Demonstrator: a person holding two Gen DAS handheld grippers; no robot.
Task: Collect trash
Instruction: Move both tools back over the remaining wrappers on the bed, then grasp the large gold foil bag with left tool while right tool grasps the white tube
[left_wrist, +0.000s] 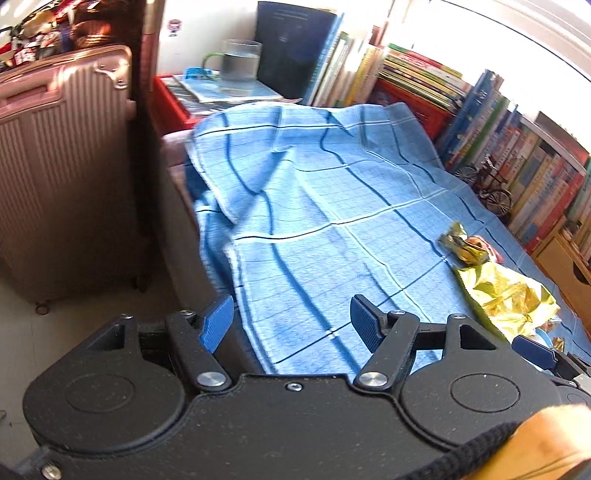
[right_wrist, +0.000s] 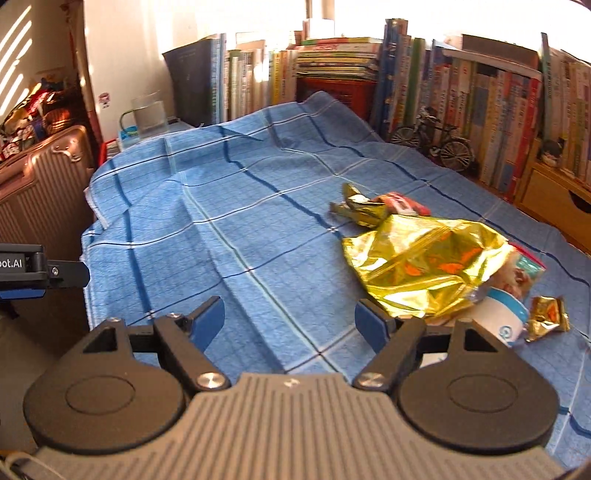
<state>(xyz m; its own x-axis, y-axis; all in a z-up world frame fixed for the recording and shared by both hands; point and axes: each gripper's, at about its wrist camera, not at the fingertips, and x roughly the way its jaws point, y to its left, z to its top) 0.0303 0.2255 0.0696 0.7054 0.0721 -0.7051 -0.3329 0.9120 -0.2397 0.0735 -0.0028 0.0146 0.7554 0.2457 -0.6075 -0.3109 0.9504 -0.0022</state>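
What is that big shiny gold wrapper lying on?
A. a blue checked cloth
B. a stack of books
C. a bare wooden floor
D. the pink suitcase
A: the crumpled gold wrapper rests directly on the blue checked cloth, with smaller bits of trash beside it; the suitcase and the books stand off to the sides.

The cloth (right_wrist: 221, 229) was light blue, checked with dark blue and white lines. The crumpled foil bag (right_wrist: 421, 266) was gold with orange marks. The suitcase (left_wrist: 62, 166) was ribbed rose-gold. Gripper pads (right_wrist: 369, 325) were blue.
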